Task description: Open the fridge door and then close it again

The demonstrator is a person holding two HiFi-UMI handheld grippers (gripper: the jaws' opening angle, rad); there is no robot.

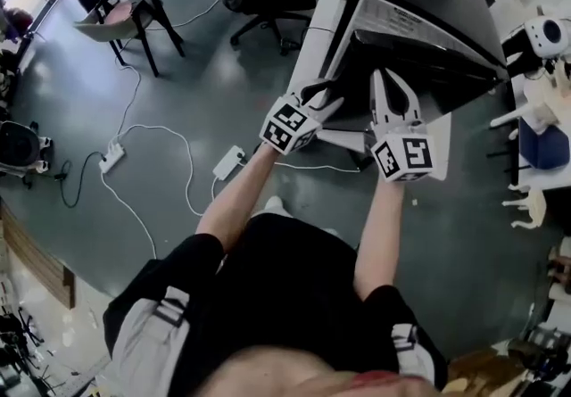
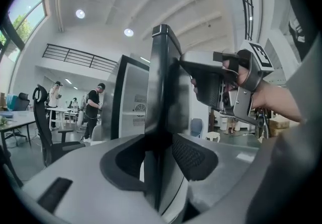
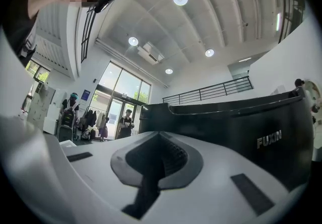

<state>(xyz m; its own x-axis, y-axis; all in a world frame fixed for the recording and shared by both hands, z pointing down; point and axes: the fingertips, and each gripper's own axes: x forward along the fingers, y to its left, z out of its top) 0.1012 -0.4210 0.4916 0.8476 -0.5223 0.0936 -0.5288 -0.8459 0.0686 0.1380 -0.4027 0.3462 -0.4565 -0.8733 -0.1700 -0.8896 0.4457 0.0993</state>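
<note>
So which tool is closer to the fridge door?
Left. The left tool has the fridge door between its jaws; the right tool sits just beside the door with nothing between its jaws.

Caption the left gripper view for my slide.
Left gripper closed on the fridge door, right gripper alongside.

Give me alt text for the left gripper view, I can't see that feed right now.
The dark edge of the fridge door is held upright between the fingers of the left gripper. The right gripper reaches in beside the door at upper right; people stand among desks far left.
</note>
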